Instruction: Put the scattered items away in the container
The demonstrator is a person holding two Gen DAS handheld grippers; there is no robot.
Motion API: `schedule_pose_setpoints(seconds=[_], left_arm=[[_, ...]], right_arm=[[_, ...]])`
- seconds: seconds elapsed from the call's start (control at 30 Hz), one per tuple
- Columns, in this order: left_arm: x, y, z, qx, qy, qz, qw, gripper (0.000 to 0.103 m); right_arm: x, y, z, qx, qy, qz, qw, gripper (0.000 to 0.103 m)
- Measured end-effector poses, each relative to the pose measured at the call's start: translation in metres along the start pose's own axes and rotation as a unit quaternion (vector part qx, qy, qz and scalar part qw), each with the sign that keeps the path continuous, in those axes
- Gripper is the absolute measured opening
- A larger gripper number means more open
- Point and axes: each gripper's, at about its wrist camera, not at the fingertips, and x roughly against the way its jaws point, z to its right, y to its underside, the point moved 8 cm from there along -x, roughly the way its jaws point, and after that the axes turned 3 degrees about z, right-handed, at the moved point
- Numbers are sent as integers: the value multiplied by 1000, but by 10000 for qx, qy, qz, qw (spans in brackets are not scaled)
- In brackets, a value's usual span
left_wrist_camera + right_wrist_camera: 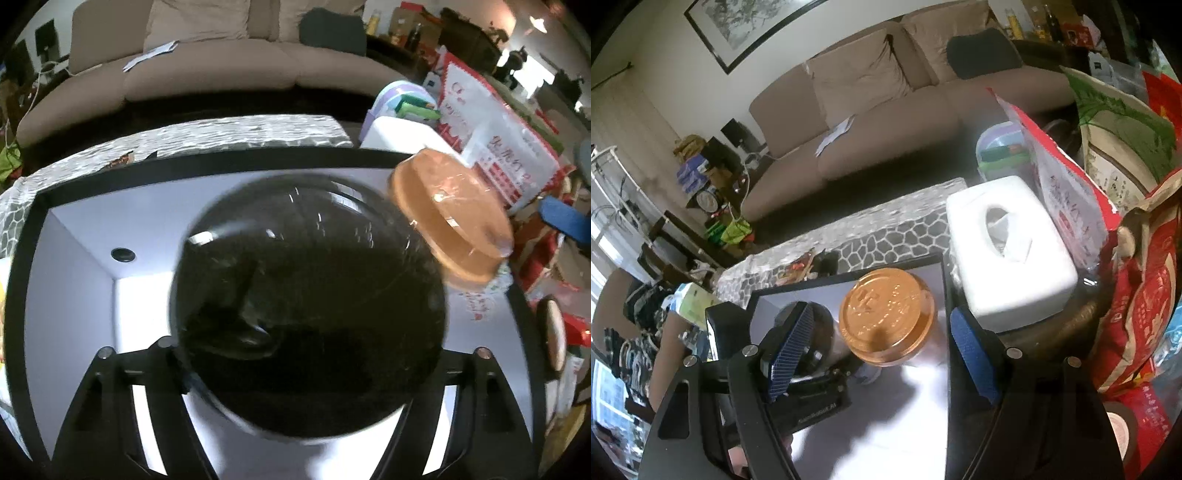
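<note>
The left gripper (310, 373) is holding a glossy black sphere (306, 302) between its 2 jaws, over the black-rimmed white container (74, 236). The right gripper (875, 354) is standing wide — a round orange-lidded jar (886, 317) is sitting loose between its blue ribbed pads (971, 350), inside the container's right edge — beside a white tissue box (1008, 258).

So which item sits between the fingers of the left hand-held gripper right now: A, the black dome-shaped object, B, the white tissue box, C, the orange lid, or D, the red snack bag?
A: in the left wrist view the black dome-shaped object fills the gap of the left hand-held gripper, over the white-lined container.
</note>
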Motion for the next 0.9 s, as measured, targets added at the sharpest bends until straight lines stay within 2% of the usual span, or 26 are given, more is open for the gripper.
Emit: schedule_pose_setpoints(seconds=[0.07, 0.13, 0.2, 0.23, 0.4, 0.47, 0.6, 0.73, 0.9], left_arm=[[11, 0, 2, 13, 106, 0, 9999, 80], [30, -1, 1, 27, 256, 90, 9996, 83], [53, -2, -4, 114, 378, 270, 9989, 96], [63, -3, -8, 169, 429, 363, 9983, 98], [115, 1, -32, 597, 915, 570, 9924, 100], [137, 7, -44, 598, 929, 682, 9915, 100], [175, 24, -66, 381, 767, 962, 9917, 100], [185, 41, -75, 136, 707, 920, 9931, 100], [183, 57, -73, 49, 868, 837, 9927, 100]], right_arm=[[2, -2, -3, 8, -33, 43, 10000, 80], [7, -5, -8, 51, -73, 114, 9999, 81], [12, -9, -15, 116, -122, 168, 9997, 84], [13, -10, -21, 159, -176, 174, 9996, 85], [8, 1, -58, 528, -393, -75, 9978, 87], [1, 10, -77, 931, -326, -216, 9949, 91], [-23, 29, -110, 2164, 168, -518, 9748, 93], [-52, 52, -129, 3152, 493, -984, 9426, 93], [-88, 72, -122, 3290, 715, -1602, 9279, 93]])
